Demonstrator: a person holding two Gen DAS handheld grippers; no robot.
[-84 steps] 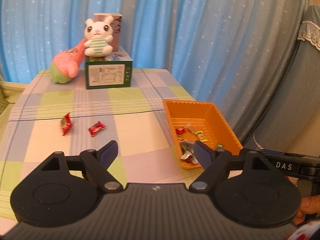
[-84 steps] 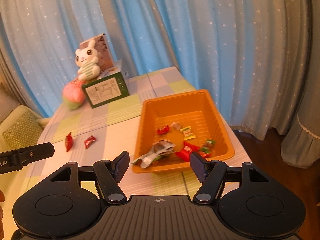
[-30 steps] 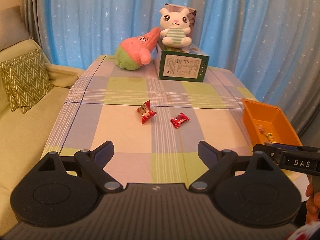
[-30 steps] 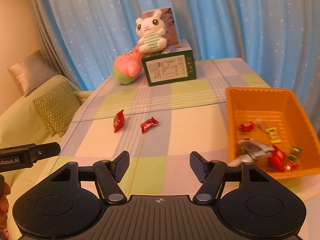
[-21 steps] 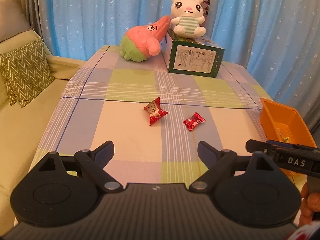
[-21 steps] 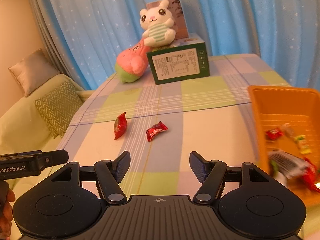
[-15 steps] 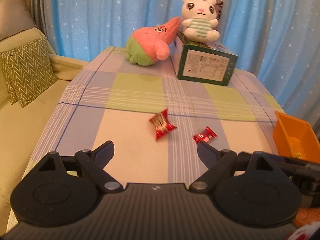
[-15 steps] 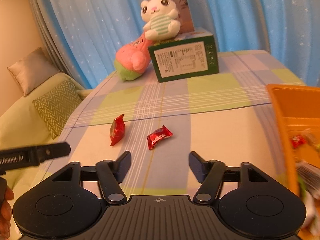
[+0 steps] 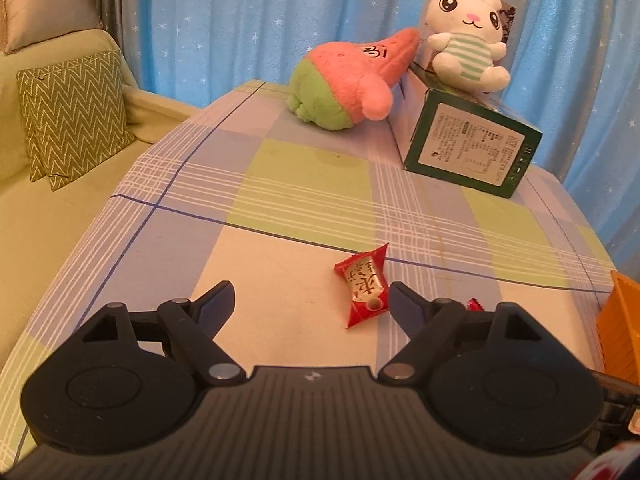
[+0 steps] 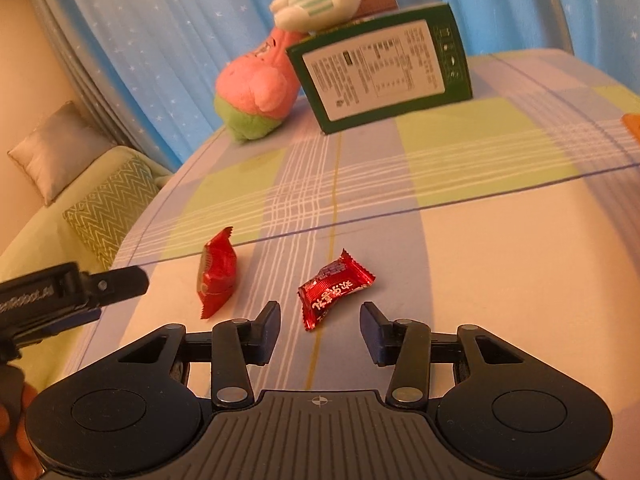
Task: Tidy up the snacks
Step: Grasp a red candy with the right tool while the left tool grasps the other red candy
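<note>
Two red wrapped candies lie on the checked tablecloth. The larger red packet (image 9: 363, 285) lies just ahead of my open, empty left gripper (image 9: 312, 300), near its right finger; it also shows in the right wrist view (image 10: 216, 274). The smaller red candy (image 10: 334, 288) lies just beyond and between the fingertips of my open, empty right gripper (image 10: 319, 334); only its tip (image 9: 475, 304) shows behind the left gripper's right finger. The orange tray (image 9: 620, 330) is at the right edge, its corner (image 10: 632, 122) barely in the right view.
A green box (image 9: 468, 152) with a white bunny plush (image 9: 464, 44) on it and a pink-green plush (image 9: 344, 88) stand at the table's far side. A sofa with a zigzag cushion (image 9: 72, 112) lies left of the table. Blue curtains hang behind.
Both grippers have swung left, away from the orange tray, and moved forward and down toward the two red candies. Both stay open and empty.
</note>
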